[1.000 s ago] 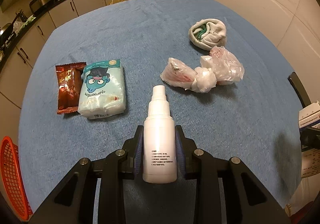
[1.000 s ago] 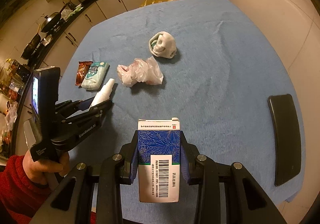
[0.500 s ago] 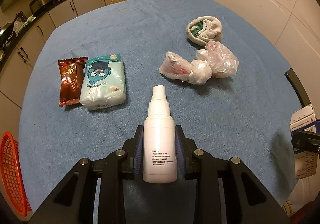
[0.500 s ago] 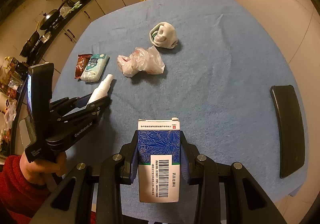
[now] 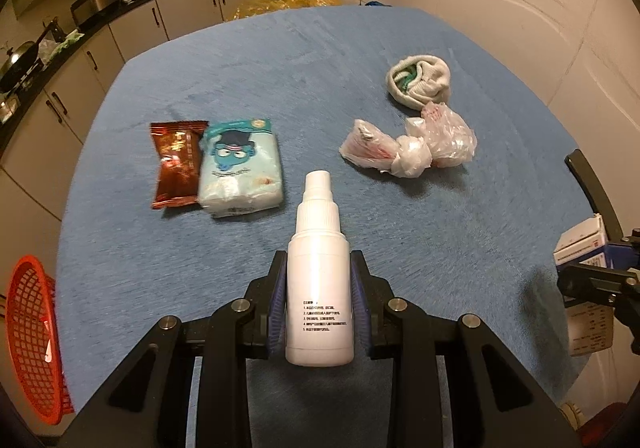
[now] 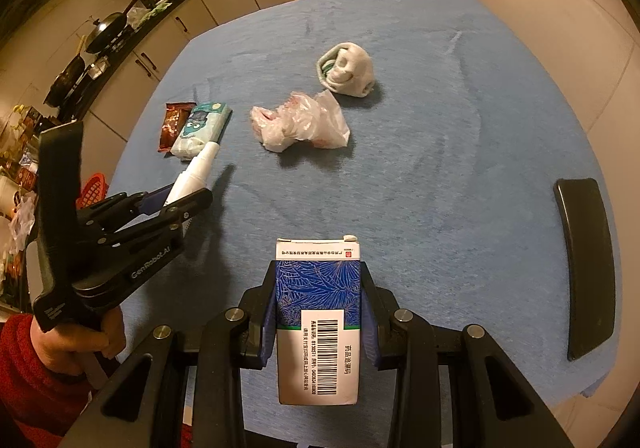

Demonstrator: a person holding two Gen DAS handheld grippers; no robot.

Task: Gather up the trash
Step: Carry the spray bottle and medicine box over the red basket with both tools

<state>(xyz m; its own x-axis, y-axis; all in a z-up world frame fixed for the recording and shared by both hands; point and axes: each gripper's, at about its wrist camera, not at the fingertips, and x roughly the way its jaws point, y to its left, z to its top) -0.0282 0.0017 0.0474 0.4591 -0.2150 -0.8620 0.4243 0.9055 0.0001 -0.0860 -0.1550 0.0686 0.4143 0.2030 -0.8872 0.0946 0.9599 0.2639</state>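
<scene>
— What has each claw got?

— The left claw [image 5: 319,300] is closed tight on a white spray bottle [image 5: 319,280], nozzle pointing away. The right claw [image 6: 318,312] clamps a blue-and-white medicine box [image 6: 318,322], barcode up.

— And on the desk [image 5: 280,60]?

— A crumpled plastic bag [image 5: 408,146] lies in the middle, a balled-up sock [image 5: 418,82] just beyond it. To the left, a brown snack wrapper [image 5: 176,164] touches a tissue pack [image 5: 240,168].

— Any bin?

— A red basket [image 5: 34,336] sits off the desk's near left edge.
</scene>
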